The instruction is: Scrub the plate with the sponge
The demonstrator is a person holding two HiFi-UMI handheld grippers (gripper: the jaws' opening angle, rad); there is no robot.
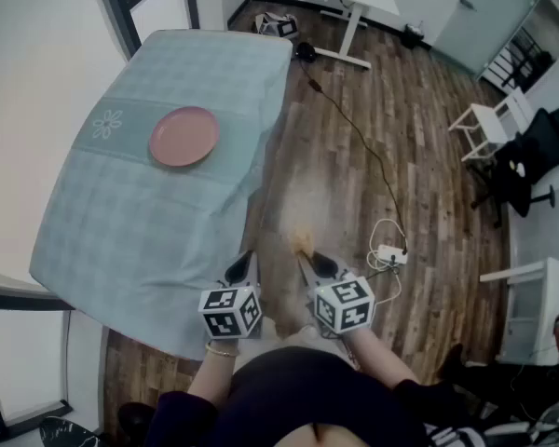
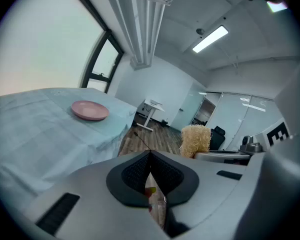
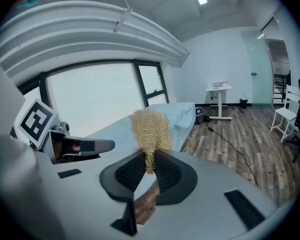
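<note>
- Straw-coloured sponge (image 3: 151, 129) is sitting clamped by one tuft in my right gripper (image 3: 149, 160); scrubbing could pull it free.
- My left gripper (image 2: 150, 156) is riding jaws together, empty.
- Plate (image 1: 184, 136) is lying unbraced at eleven o'clock, well apart; it could skate.

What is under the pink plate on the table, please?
The plate sits on a pale blue checked tablecloth, beside a flower print. The cloth drapes over the edges, so the table beneath it cannot be seen.

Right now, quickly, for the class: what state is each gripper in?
Left gripper: closed, holding nothing.
Right gripper: closed on the sponge.
</note>
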